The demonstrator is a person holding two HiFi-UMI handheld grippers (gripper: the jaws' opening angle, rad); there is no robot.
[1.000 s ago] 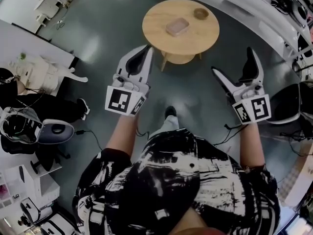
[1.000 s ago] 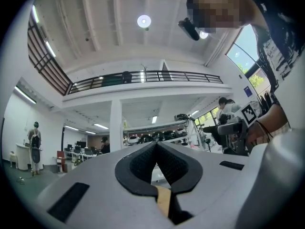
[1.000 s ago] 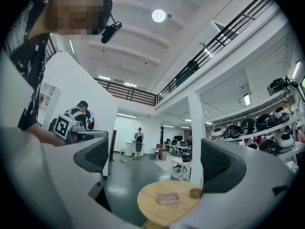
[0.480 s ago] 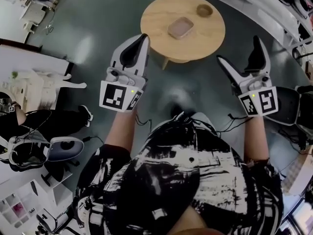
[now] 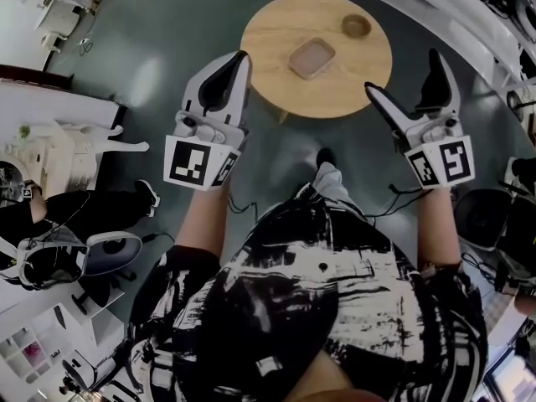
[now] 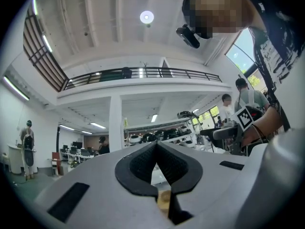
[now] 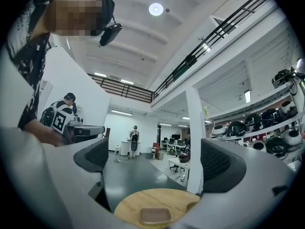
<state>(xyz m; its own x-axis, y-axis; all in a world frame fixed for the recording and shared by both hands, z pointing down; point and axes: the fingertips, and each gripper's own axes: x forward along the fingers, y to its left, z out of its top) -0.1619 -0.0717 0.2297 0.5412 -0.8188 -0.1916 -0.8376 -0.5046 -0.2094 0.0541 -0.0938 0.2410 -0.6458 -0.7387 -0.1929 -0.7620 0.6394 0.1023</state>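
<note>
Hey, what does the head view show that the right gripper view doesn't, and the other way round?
Only the head view: the left gripper seen whole, jaws together, and a dark shoe below the table. Only the right gripper view: the round ceiling lamp, the black balcony railing and a distant standing person. Both: the round wooden table, the shallow pinkish rectangular container lying on it, and the right gripper, jaws apart with nothing between them.

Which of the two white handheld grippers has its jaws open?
The right gripper: its dark-padded jaws stand apart, framing the round wooden table. On the left gripper they are pressed together.
</note>
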